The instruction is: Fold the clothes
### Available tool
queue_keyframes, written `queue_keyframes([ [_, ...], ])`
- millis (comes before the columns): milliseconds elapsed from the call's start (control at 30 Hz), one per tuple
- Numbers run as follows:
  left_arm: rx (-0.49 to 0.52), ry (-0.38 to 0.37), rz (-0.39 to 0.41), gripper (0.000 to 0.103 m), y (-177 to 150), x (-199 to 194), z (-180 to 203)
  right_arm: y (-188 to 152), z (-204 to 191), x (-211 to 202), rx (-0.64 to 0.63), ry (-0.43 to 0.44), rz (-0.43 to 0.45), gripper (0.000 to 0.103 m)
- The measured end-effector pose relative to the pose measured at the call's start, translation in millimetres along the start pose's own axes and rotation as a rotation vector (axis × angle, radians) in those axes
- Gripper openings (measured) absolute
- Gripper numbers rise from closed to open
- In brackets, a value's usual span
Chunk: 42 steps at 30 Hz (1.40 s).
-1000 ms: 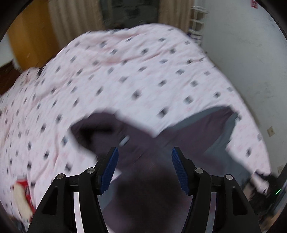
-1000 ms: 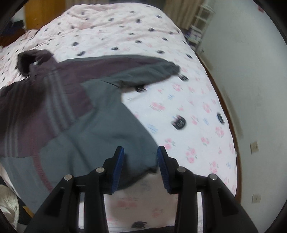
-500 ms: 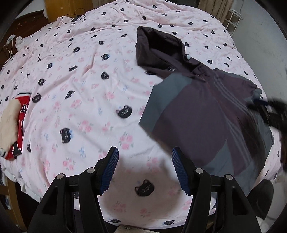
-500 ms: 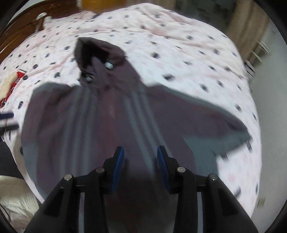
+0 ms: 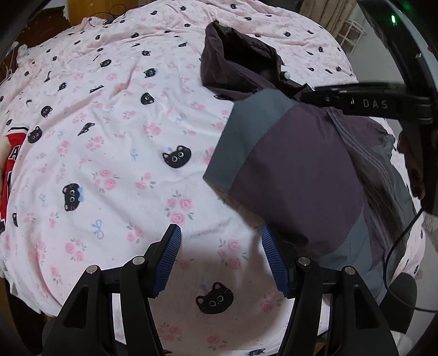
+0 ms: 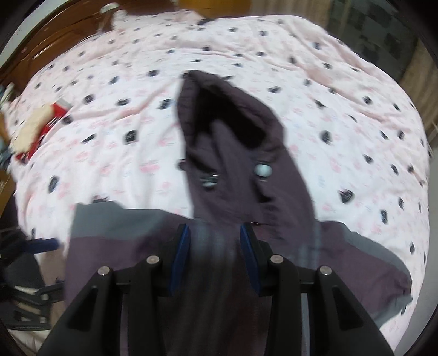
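A dark purple and grey hooded jacket lies spread on a pink bedspread printed with black cats, hood pointing to the far side. My left gripper is open and empty above the bedspread, just left of the jacket's near edge. In the right wrist view the jacket fills the middle, hood up. My right gripper is open and hovers over the jacket's body, below the hood. The right gripper's body shows at the right edge of the left wrist view.
A red and white garment lies at the bed's left edge; it also shows in the right wrist view. A wooden headboard runs along the far left. Curtains and a white rack stand beyond the bed.
Both grippers swung over the bed. The left now looks at the jacket's left edge from closer; the right moved up over the jacket toward the hood. Both stayed open.
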<state>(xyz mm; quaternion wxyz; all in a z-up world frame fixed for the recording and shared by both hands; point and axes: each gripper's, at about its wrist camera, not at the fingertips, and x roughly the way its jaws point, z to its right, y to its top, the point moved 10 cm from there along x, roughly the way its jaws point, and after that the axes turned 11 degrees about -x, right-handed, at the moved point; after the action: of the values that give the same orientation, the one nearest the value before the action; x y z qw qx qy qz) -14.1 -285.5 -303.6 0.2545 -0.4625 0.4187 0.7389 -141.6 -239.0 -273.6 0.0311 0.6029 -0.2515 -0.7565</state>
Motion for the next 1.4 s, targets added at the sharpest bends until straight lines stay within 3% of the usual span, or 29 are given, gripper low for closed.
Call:
queue_keyframes([
  [167,0.011,-0.015,0.006,0.056,-5,0,2,7,-28,-4,-0.098,0.032,-0.012,0.04],
  [367,0.016,-0.03,0.01,0.056,-12,-8,2,7,-45,-24,-0.118,0.07,-0.001,0.04],
  [567,0.055,-0.006,0.031,0.056,-18,-18,-4,-20,-72,-58,-0.136,0.109,0.016,0.04],
  [633,0.072,-0.043,0.023,0.056,-16,-20,-6,-35,-82,-66,-0.143,0.118,0.019,0.04],
  [733,0.153,-0.103,0.0,0.056,-11,-21,-3,-64,-101,-73,-0.175,0.098,0.007,0.04],
  [900,0.264,-0.093,0.019,0.056,-3,-23,-2,-85,-113,-69,-0.187,0.087,-0.021,0.04],
  [1133,0.217,-0.114,0.044,0.056,-11,-25,1,-41,-50,-58,-0.117,-0.006,0.016,0.04],
  [1400,0.141,-0.183,0.052,0.056,-12,-21,15,10,40,-6,-0.005,-0.103,0.014,0.04],
])
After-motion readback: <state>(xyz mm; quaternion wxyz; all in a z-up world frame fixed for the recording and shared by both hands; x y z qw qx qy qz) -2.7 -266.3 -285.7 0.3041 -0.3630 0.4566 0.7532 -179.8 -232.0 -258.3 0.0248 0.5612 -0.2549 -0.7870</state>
